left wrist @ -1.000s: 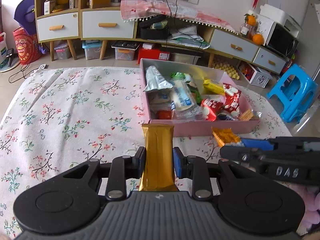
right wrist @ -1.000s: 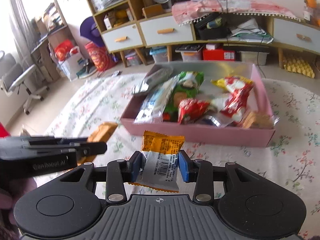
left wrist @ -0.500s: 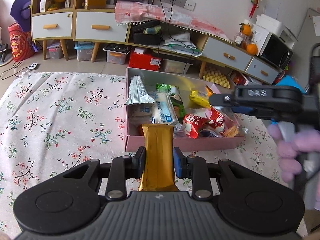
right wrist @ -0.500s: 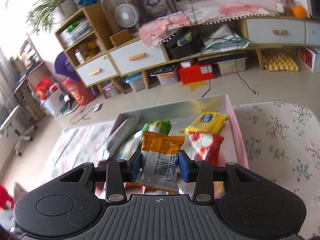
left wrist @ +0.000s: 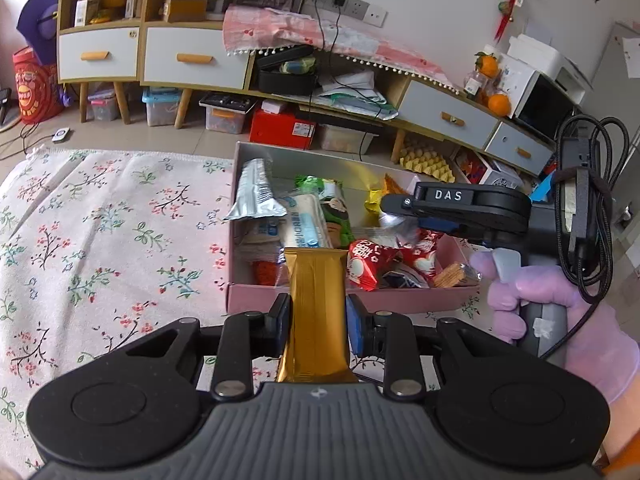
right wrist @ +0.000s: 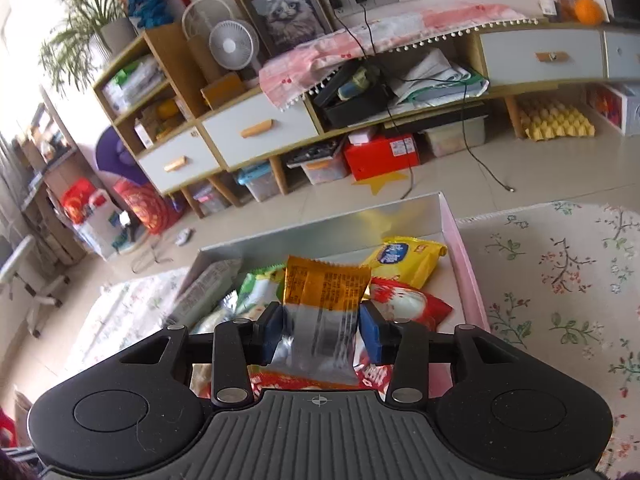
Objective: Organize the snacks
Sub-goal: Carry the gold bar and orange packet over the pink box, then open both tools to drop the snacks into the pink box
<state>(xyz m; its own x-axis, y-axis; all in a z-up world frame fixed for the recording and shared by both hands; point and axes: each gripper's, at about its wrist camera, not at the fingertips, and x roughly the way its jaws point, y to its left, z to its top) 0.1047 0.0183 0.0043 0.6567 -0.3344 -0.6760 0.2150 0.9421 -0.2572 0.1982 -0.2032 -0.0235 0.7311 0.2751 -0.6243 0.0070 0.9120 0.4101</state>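
**Both grippers loaded, right one over the pink box**

Left gripper [left wrist: 316, 316]: jaws pinching a gold snack bar [left wrist: 316, 304], held upright, top end reaching up in front of the near wall of the pink box [left wrist: 400, 300]. Positioned just short of the box, over the floral cloth [left wrist: 100, 240] covering the surface.

Right gripper [right wrist: 320, 332]: jaws pinching an orange-and-silver snack packet [right wrist: 324, 312], orange end forward, silver end with barcode print toward the camera. Hanging over the box interior, above the snacks. Seen from the left wrist as a black tool [left wrist: 452, 208] marked DAS, reaching in from the right over the box, gripped by a hand in a purple glove [left wrist: 560, 312].

Box sitting on the cloth, silver lining inside, crowded with packets: silver pouch [left wrist: 256, 196] leaning on the left wall, white-blue packet [left wrist: 304, 224], green packet [left wrist: 332, 216], red packets [left wrist: 368, 264] near the front, yellow packet [right wrist: 408, 260] at the far right corner, wafer piece [left wrist: 452, 276] at the front right.

Background: low cabinet with white drawers [left wrist: 192, 60], fan [right wrist: 232, 48], cat picture [right wrist: 284, 20], red storage box [left wrist: 284, 128] on the floor.
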